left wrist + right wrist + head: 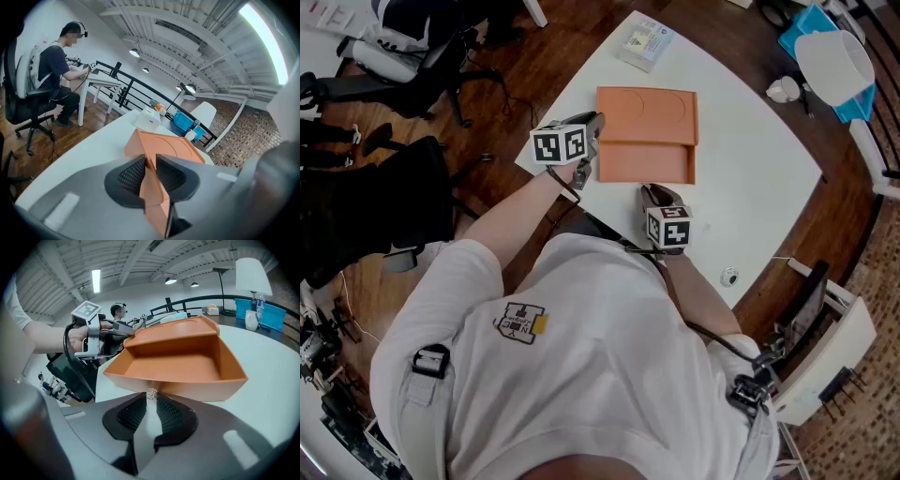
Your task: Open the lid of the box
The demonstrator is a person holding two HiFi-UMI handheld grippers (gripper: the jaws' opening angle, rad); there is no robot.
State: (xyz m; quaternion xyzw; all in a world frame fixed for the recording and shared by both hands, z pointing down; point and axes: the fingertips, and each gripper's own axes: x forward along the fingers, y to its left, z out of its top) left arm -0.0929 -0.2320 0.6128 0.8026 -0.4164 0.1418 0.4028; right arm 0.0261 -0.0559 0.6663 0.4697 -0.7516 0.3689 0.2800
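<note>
An orange box [645,163] lies on the white table [750,178], its lid [647,114] folded back flat behind it. My left gripper [594,150] is shut on the box's left wall; in the left gripper view the orange wall [151,187] runs between the pads of that gripper [150,164]. My right gripper [657,193] sits against the box's front wall [178,386]. The jaws of that gripper [151,398] stand almost together, with a small silvery piece [151,393] nipped at their tips. The inside of the box [173,366] looks empty.
A small white carton [644,44] lies at the table's far corner. A white lamp shade [834,64] and a blue bin [811,26] stand beyond the right edge. A small round object [729,277] lies near the front edge. An office chair [403,47] is at the left, and a person [56,70] sits at another desk.
</note>
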